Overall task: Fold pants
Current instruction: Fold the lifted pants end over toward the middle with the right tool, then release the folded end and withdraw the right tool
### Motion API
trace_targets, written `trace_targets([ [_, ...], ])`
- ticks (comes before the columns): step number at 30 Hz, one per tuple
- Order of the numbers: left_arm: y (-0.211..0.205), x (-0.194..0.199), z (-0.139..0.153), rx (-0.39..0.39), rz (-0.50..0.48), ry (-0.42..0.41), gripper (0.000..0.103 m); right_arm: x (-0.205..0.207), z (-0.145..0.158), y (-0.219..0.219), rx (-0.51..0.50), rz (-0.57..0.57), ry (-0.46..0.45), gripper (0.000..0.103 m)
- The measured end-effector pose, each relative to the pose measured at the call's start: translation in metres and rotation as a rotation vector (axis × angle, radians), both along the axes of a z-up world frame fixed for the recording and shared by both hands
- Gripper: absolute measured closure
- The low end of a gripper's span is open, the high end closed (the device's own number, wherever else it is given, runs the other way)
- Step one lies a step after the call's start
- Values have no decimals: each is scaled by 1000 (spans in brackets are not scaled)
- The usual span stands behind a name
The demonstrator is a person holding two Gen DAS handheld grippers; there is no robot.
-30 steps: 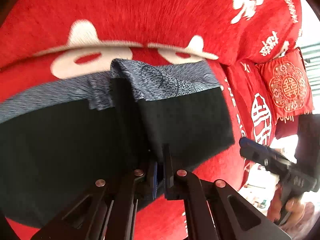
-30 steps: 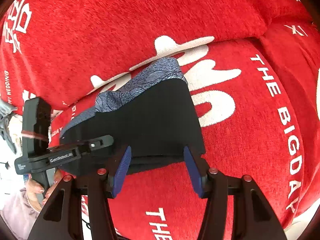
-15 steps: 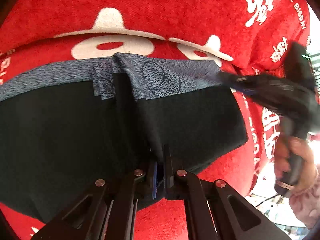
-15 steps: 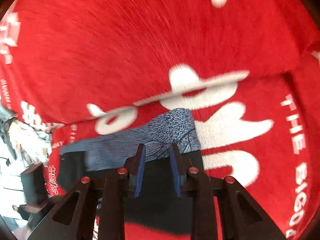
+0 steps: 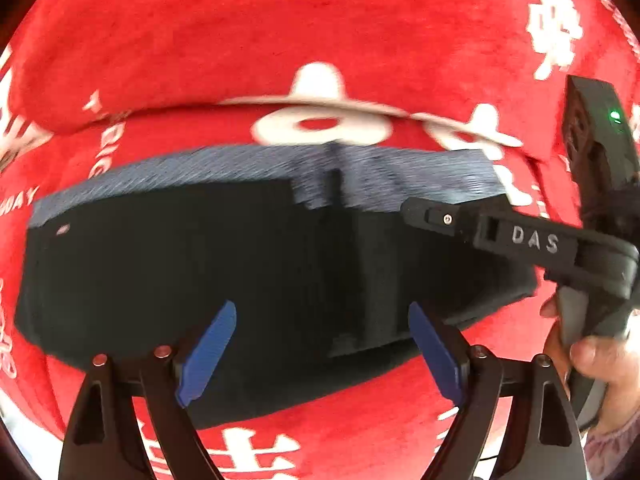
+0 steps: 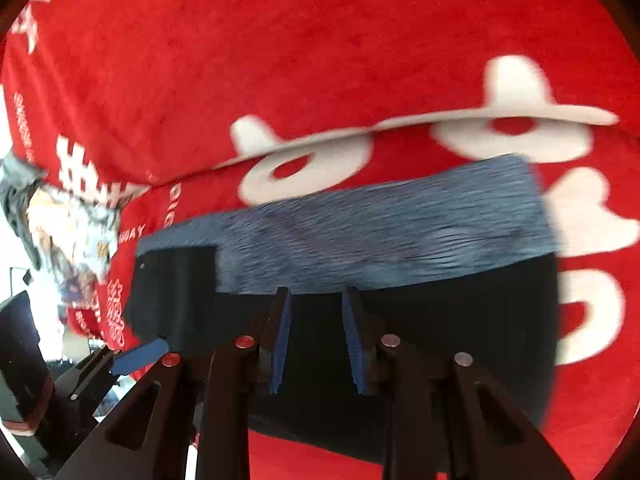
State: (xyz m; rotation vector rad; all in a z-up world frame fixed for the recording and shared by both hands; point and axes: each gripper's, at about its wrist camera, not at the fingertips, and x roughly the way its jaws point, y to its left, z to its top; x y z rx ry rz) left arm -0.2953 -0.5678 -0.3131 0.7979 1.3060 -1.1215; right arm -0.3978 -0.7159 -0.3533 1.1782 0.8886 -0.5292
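The pants [image 5: 240, 264] are black with a blue-grey patterned band along the far edge. They lie folded flat on a red sofa seat and also show in the right wrist view [image 6: 400, 232]. My left gripper [image 5: 316, 344] is open wide and empty, just in front of the pants' near edge. My right gripper [image 6: 316, 336] hovers over the black cloth with its jaws partly open and nothing between them. The right gripper's body [image 5: 528, 240] reaches over the pants' right end in the left wrist view.
The red sofa cover [image 5: 320, 48] with white lettering fills both views; its backrest rises behind the pants. A patterned cloth heap [image 6: 68, 232] lies past the sofa's left end. The person's hand [image 5: 592, 352] holds the right gripper's handle.
My left gripper has let go of the pants' edge and opened wide, drawing back a little. My right gripper has swung over the pants' right end.
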Motion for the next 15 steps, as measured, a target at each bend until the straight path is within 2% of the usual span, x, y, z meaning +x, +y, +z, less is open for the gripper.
trace_targets([
  [4, 12, 26, -22, 83, 82, -38, 15, 31, -16, 22, 39, 43, -14, 73],
  [7, 23, 39, -37, 144, 109, -63, 15, 32, -9, 37, 42, 68, -16, 73],
  [15, 42, 56, -60, 156, 156, -58, 15, 20, 8, 58, 55, 96, 27, 73],
])
